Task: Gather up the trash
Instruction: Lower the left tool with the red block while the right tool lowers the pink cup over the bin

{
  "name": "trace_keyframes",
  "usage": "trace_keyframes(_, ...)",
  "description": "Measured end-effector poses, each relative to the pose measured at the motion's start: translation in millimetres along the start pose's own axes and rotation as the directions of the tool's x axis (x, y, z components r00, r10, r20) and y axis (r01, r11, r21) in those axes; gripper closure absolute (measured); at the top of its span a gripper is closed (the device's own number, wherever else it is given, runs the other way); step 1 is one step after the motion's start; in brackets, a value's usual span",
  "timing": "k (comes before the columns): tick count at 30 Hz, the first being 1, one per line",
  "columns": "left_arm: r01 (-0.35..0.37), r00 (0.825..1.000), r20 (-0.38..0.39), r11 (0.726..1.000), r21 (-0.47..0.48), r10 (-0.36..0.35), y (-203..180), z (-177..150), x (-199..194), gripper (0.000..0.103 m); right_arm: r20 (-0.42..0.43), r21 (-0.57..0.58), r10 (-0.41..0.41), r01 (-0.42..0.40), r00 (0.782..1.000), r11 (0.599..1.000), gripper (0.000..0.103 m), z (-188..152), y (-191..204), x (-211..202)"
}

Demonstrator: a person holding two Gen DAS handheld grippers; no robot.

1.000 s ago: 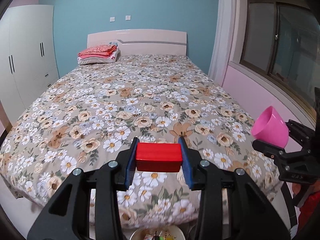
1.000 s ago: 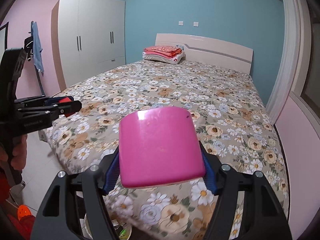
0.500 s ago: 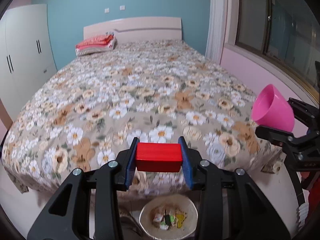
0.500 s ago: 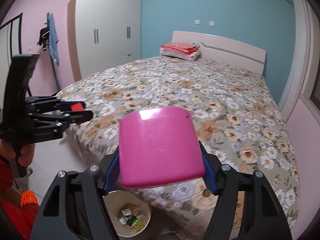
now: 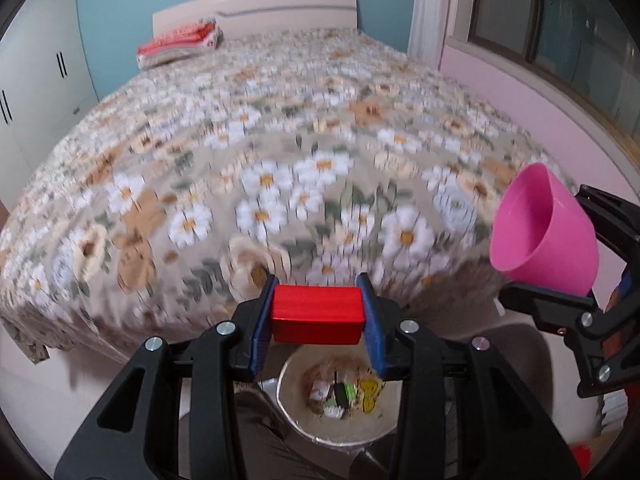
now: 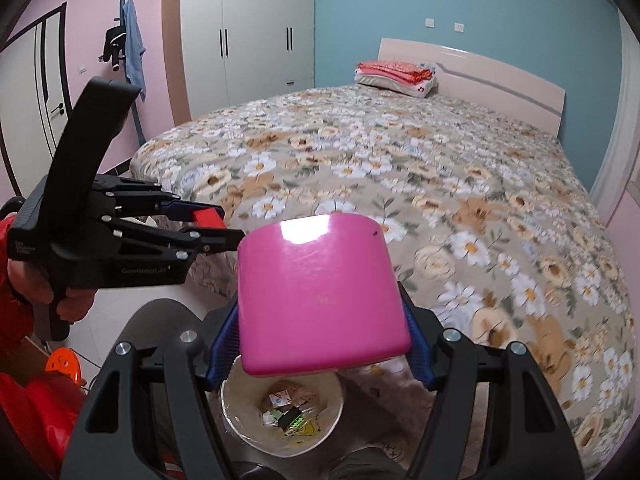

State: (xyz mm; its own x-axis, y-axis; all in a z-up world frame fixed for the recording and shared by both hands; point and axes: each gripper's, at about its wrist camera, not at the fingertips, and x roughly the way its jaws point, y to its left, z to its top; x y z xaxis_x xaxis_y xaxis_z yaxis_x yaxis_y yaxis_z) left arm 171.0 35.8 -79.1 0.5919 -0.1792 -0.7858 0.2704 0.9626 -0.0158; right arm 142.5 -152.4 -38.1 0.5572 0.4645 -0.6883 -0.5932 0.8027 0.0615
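My left gripper [image 5: 318,314] is shut on a red block [image 5: 317,312], held above a round white trash bin [image 5: 384,430] that has several scraps in it. My right gripper [image 6: 320,344] is shut on a pink cup [image 6: 318,294], also over the bin [image 6: 240,424]. In the left wrist view the pink cup [image 5: 542,232] and right gripper [image 5: 560,276] are at the right, tilted. In the right wrist view the left gripper [image 6: 216,226] with the red block [image 6: 207,216] is at the left.
A bed with a floral cover [image 5: 280,160] fills the space ahead; folded red bedding on a pillow [image 6: 394,74] lies at its head. A white wardrobe [image 6: 248,36] stands at the left wall. A window [image 5: 560,20] is on the right. An orange object [image 6: 62,364] lies on the floor.
Both grippers have tipped down and drawn back toward the foot of the bed. The trash bin has come further into view below them. Both grips are unchanged.
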Motion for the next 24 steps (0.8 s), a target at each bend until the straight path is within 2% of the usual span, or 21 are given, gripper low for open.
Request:
trace_keyframes(6, 0.018, 0.993, -0.117, 1.000, -0.025, -0.021, 7.7, -39.1, 51.5, 0.063, -0.098, 0.055, 0.028, -0.023, 0.995, 0.998, 0.033, -34.7, 8.3, 44.9)
trace_keyframes(12, 0.013, 0.975, -0.222, 1.000, -0.029, -0.019, 9.6, -75.0, 99.3, 0.063, -0.208, 0.069, 0.021, -0.007, 0.978, 0.998, 0.033, -70.3, 11.1, 95.4)
trace_keyframes(18, 0.022, 0.944, -0.329, 0.999, -0.042, -0.035, 8.7, -105.8, 143.2, 0.063, -0.313, 0.081, 0.032, -0.007, 0.949, 0.997, 0.033, -102.1, 8.7, 139.0)
trace_keyframes(24, 0.029, 0.907, -0.414, 0.993, -0.116, -0.074, 14.2, -128.4, 182.8, 0.063, -0.417, 0.137, 0.076, -0.020, 0.906, 0.990, 0.033, -137.0, 6.4, 175.0)
